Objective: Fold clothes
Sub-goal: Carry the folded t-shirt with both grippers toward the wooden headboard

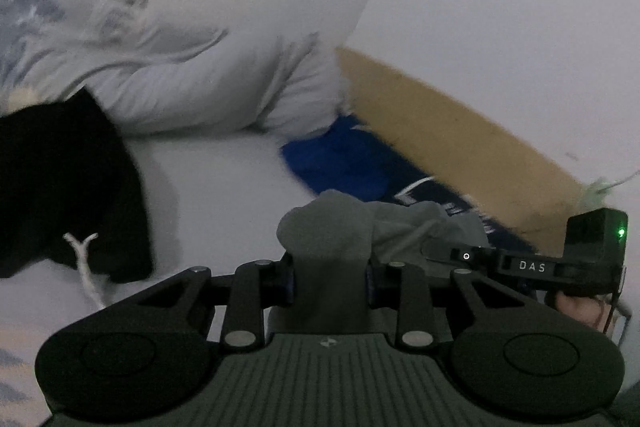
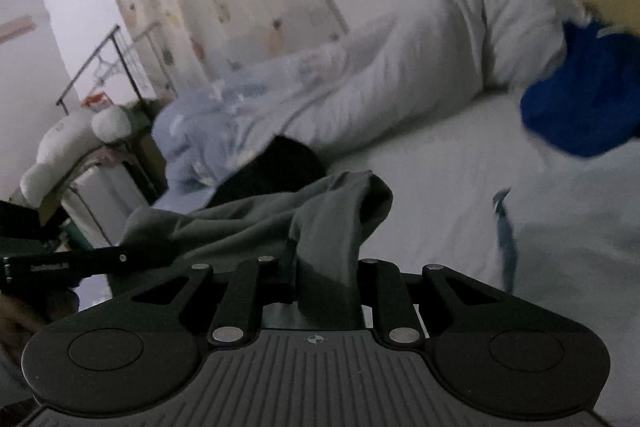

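A grey garment is pinched between the fingers of my left gripper, which is shut on it above the white bed sheet. The right gripper's body shows at the right of the left wrist view, beside the same cloth. In the right wrist view my right gripper is shut on another fold of the grey garment, whose rest trails left toward the left gripper's body. Both sets of fingertips are hidden by the cloth.
A black garment with a white drawstring lies to the left. A blue garment lies by the wooden bed frame. A bunched pale duvet fills the back of the bed. A metal rack stands beyond.
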